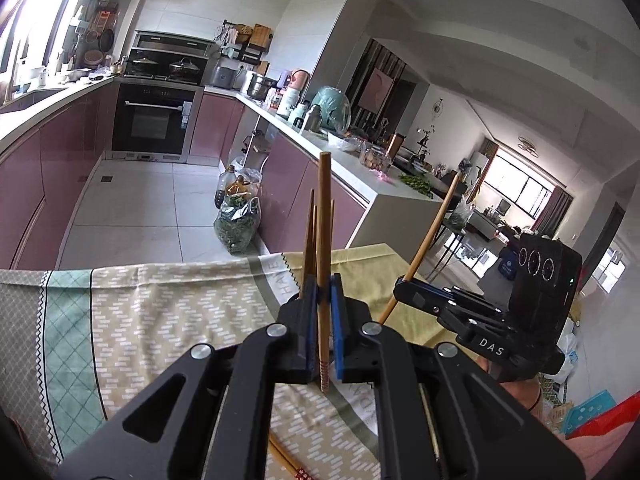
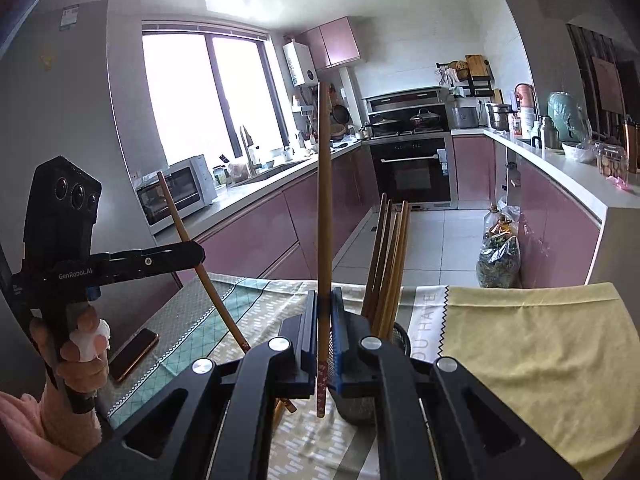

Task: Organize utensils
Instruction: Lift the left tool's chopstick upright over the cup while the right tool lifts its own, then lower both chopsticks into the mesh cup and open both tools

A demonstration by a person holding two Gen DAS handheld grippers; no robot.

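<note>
Setting: kitchen with pink cabinets; both grippers work over a patterned tablecloth with a yellow towel laid on it.
Left gripper: clenched on a single wooden chopstick, clamped between the blue pads.
Left chopstick axis: long axis runs straight up away from the gripper; blunt end on top, patterned tip pointing down below the jaws, just above the cloth.
Right gripper: clenched on a second chopstick, also pinched between its blue pads.
Right chopstick axis: upright in the right wrist view, patterned tip down; from the left wrist view it leans, top tilted away to the right.
Chopstick bundle: just beyond and to the right of the right gripper, standing in a dark mesh holder, tops fanned upward.
Loose chopstick: lying flat on the cloth below the left gripper, red patterned tip toward the camera.
Phone: on the table, left of the right gripper.
Hidden: the holder is mostly covered by the right gripper's body; the count of sticks in the bundle is hard to make out; the loose chopstick is partly cut off by the left gripper.
</note>
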